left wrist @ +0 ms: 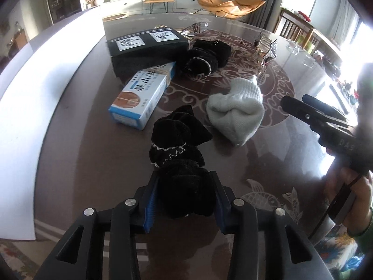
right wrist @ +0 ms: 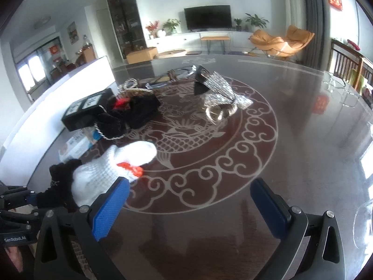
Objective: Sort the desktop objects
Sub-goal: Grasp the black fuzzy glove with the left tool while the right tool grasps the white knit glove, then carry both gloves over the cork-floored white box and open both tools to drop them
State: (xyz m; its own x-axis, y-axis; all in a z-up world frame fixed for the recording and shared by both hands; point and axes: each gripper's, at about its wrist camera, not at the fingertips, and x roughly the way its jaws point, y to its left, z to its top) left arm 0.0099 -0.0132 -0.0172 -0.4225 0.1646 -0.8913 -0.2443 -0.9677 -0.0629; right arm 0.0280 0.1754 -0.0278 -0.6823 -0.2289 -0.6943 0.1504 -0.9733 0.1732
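Black sock [left wrist: 180, 163] is sitting right between the blue pads of the left gripper [left wrist: 184, 200], and those pads are pressing into its bunched lower end from both sides, so the left gripper is holding the sock low over the brown patterned table [left wrist: 93, 151]. A thin silvery trim is running across the sock's middle.

Just beyond it, to the right, a white sock [left wrist: 235, 109] is lying crumpled on the table; from the right wrist view it is showing a small red mark. To the left, a blue and white box [left wrist: 142, 95] is lying flat, its far end just beside a black box [left wrist: 144, 49] with two white labels on top. Another black sock [left wrist: 207, 56] is resting against that black box.

Over on the right, the right gripper [right wrist: 188, 207] is hovering with its jaws standing wide, nothing between the pads, only bare table showing in the gap. In the left wrist view, a hand [left wrist: 349, 186] is gripping its handle at the frame's edge.

Farther back near the table's centre, a glittery silver bow [right wrist: 221, 93] is lying beside a metal ring, well apart from both grippers. A white panel [left wrist: 46, 81] is lying along the table's left side.
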